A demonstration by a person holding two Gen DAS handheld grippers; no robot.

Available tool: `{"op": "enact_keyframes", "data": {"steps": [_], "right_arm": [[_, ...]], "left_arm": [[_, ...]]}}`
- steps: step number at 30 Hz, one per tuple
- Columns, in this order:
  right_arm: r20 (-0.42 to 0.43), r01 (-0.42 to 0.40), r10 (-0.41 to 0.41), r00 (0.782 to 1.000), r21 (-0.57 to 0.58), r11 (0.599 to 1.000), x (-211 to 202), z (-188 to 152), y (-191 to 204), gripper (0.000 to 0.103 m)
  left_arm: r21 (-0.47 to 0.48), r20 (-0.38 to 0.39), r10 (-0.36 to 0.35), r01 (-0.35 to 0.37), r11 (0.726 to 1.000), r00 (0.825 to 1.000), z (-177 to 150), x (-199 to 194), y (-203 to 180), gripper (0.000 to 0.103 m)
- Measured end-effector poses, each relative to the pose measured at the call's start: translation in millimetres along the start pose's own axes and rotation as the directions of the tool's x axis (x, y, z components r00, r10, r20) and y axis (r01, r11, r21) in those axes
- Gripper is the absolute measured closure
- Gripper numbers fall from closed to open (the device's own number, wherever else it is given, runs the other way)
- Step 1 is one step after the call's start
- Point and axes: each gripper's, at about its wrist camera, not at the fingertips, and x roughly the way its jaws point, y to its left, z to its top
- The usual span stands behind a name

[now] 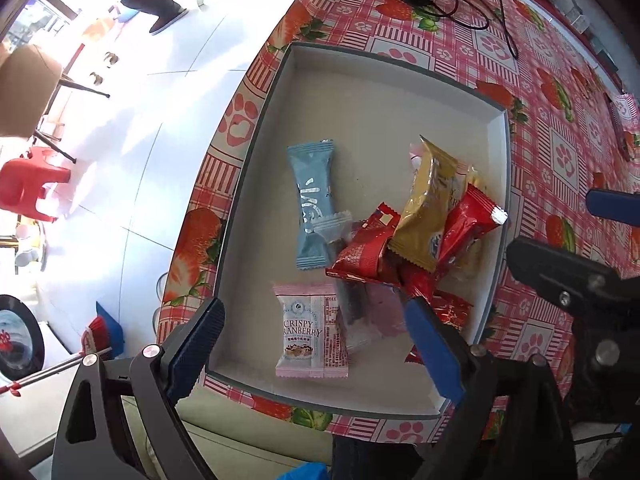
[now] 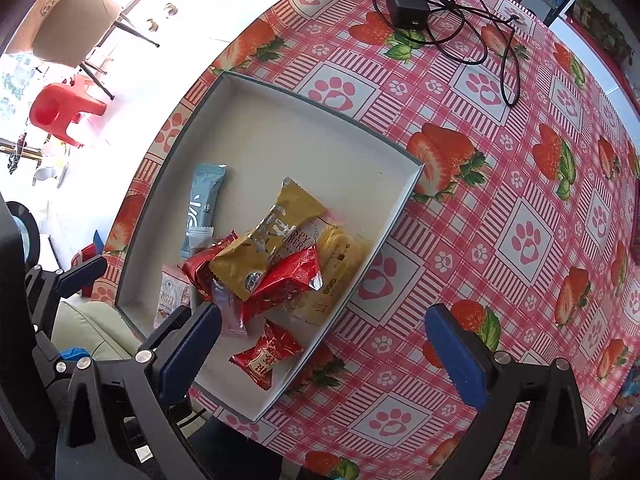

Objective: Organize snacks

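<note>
A heap of snack packets is seen inside a shallow white box (image 1: 276, 128) with a grey rim, set near the edge of a table (image 2: 480, 240) covered in a red strawberry-and-paw cloth. A blue packet (image 1: 310, 204) lies flat toward the box's left side. A gold packet (image 1: 426, 204) is propped on top of several red packets (image 1: 464, 224) at the centre of the heap. A pink packet (image 1: 310, 332), printed with "Crispy Cranberry", lies nearest the camera in the left wrist view. Another red packet (image 2: 266, 354) lies alone by the box's near wall.

The left gripper (image 1: 316, 320) is held above the pink packet, fingers spread wide, nothing between them. The right gripper (image 2: 320, 324) is held over the box's near right wall, fingers likewise spread and empty.

A black adapter (image 2: 406, 4) with looped cable lies at the table's far side. A red stool (image 2: 66, 112) stands on the floor beyond.
</note>
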Motion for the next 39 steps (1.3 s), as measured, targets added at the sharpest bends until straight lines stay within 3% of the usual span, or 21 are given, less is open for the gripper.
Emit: {"op": "enact_keyframes", "data": {"steps": [4, 11, 16, 20, 25, 39], "right_arm": [[0.004, 0.003, -0.003, 1.000, -0.009, 1.000, -1, -1, 4, 0.000], [0.018, 0.035, -0.034, 0.999, -0.036, 0.999, -6, -2, 12, 0.000], [0.031, 0.048, -0.047, 0.998, -0.059, 0.997, -10, -3, 18, 0.000], [0.036, 0.045, -0.043, 0.998, -0.067, 0.997, -11, -2, 21, 0.000], [0.034, 0.046, -0.044, 0.998, -0.072, 0.996, -11, -2, 23, 0.000], [0.023, 0.042, -0.040, 0.999, -0.079, 0.996, -9, -4, 25, 0.000]], "left_arm": [[0.005, -0.036, -0.025, 0.025, 1.000, 0.999, -5, 5, 1, 0.007], [0.000, 0.021, -0.059, 0.059, 0.998, 0.998, -16, -7, 7, 0.007], [0.001, -0.004, -0.090, 0.090, 0.996, 0.996, -17, -7, 10, 0.002], [0.025, -0.015, -0.073, 0.073, 0.997, 0.997, -19, -7, 5, 0.000], [0.044, 0.025, -0.048, 0.047, 0.998, 0.999, -19, -15, 2, 0.000], [0.005, 0.027, -0.022, 0.021, 1.000, 0.999, -18, -15, 8, 0.000]]}}
